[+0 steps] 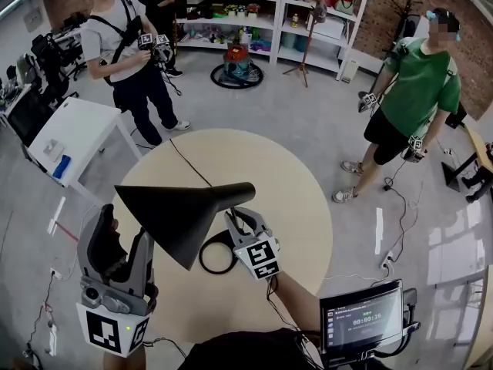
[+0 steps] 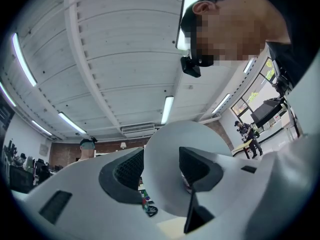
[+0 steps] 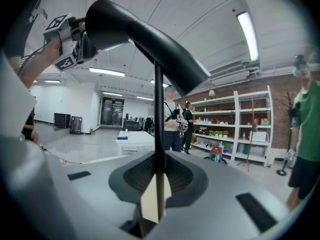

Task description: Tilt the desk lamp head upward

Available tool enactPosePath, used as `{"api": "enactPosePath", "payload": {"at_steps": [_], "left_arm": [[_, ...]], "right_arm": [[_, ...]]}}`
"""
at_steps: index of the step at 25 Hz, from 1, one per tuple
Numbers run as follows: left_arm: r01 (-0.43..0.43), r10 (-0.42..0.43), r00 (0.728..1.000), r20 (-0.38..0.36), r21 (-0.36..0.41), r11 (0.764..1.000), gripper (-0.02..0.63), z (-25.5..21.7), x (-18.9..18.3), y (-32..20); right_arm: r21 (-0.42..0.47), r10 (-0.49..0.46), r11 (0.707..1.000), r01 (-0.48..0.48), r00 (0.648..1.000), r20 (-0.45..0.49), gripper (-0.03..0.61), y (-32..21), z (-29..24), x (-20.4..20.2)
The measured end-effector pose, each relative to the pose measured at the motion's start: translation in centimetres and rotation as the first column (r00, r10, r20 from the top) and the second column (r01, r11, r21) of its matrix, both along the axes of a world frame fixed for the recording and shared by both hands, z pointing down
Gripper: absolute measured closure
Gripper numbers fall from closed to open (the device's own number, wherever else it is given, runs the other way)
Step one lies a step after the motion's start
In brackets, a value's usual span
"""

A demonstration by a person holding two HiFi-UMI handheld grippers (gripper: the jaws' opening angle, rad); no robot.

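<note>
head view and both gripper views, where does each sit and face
Head view: on the person's head, facing steeply down at the desk lamp on the table; left gripper, right gripper show.
Left gripper view: on that gripper, facing up into the shade; its open jaws show.
Right gripper view: on that gripper, facing across the room; its jaws clamp the stem.
Shared: the left gripper, in head and right gripper views.
</note>
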State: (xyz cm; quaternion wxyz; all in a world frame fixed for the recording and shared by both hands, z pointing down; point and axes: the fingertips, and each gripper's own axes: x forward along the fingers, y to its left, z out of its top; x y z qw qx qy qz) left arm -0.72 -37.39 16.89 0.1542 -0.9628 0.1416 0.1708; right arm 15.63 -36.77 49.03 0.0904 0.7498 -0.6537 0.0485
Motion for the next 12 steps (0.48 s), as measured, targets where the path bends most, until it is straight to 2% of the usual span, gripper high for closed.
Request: {"api": "enactPosePath", "payload": {"at_steps": [8, 12], "left_arm": [[0.046, -0.034, 0.996, 0.084, -0.14, 0.989, 0.385, 6.7, -2.5, -1.2], [0.12, -0.071, 0.979, 0.193, -0.252, 0.96, 0.385, 12.6, -4.5, -2.3]], "right_arm": [[0.047, 0.049, 0.997, -0.053, 0.996, 0.075, 0.523, 2.6, -0.4, 0.5], [0.039, 0.073, 0.996, -0.081, 0.981, 0.178, 0.523, 5.2, 0.4, 0.3]]}}
